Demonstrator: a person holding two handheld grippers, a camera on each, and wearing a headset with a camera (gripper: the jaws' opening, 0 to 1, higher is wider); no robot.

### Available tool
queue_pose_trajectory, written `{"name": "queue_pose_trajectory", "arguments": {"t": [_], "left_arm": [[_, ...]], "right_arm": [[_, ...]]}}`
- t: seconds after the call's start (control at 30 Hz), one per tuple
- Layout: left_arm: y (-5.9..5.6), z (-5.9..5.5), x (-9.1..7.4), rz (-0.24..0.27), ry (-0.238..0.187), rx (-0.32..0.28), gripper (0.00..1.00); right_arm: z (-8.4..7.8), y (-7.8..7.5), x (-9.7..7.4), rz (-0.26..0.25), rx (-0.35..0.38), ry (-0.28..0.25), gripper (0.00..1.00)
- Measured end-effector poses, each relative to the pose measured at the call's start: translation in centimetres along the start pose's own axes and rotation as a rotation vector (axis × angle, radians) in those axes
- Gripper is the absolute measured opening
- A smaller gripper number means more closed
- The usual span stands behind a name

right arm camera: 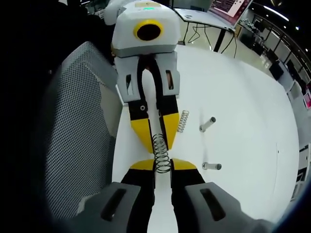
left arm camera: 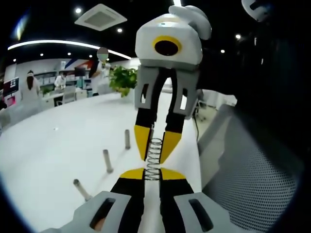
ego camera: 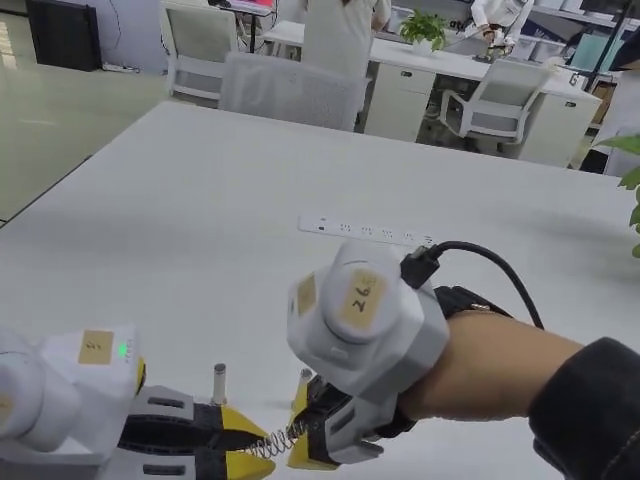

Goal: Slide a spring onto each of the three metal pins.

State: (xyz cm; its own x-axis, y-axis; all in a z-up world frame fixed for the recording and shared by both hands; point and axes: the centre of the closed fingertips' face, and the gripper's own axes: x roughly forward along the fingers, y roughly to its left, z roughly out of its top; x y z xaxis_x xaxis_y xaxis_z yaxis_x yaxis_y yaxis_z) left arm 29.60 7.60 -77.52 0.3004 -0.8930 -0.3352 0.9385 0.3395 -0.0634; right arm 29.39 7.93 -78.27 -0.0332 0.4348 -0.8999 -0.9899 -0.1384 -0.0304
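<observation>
Spring (left arm camera: pixel 153 158) is held end to end between the two grippers, low in the centre of the head view and lifted clear of the table (ego camera: pixel 200 210). The left gripper (left arm camera: pixel 152 174) is clenched on the near end of the coil. The right gripper (left arm camera: pixel 156 142) enters from the top of the left gripper view, its jaws pinched on the far end.

Three metal pins (left arm camera: pixel 107 160) stand upright and bare at lower left of that view, apart from the spring.

**Step in hand (judged):** a handover before threading. One gripper should let go while the other grips to one side of the coil's end, leaving the bore open. The coil's axis should then line up with a pin and descend straight, since a tilted coil would catch on the pin's top.

**Surroundings:**
- A second spring (right arm camera: pixel 182 121) lies loose on the table, right of centre in the right gripper view, near two pins.
- The two sets of jaws crowd each other.
- One of the metal pins (ego camera: pixel 219 383) stands just above the left jaws in the head view.
- A power strip (ego camera: pixel 365 230) lies farther up the frame, out of the path.
- A cable (ego camera: pixel 480 255) arcs from the right gripper's body.
</observation>
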Motion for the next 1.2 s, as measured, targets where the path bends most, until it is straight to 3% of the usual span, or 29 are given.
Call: {"name": "queue_pose_trajectory", "arguments": {"t": [0.2,1.0,1.2], "left_arm": [[0.0,-0.2,0.1,-0.002,0.006,-0.003,0.03],[-0.3,-0.6,0.4,-0.015,0.016,-0.006,0.04],[-0.4,-0.8,0.5,-0.017,0.020,-0.012,0.10]], "right_arm": [[1.1,0.3,-0.2,0.014,0.003,-0.041,0.08],[2.3,0.8,-0.1,0.015,-0.041,-0.027,0.08],[2.1,0.4,-0.3,0.004,-0.038,-0.022,0.08]]}}
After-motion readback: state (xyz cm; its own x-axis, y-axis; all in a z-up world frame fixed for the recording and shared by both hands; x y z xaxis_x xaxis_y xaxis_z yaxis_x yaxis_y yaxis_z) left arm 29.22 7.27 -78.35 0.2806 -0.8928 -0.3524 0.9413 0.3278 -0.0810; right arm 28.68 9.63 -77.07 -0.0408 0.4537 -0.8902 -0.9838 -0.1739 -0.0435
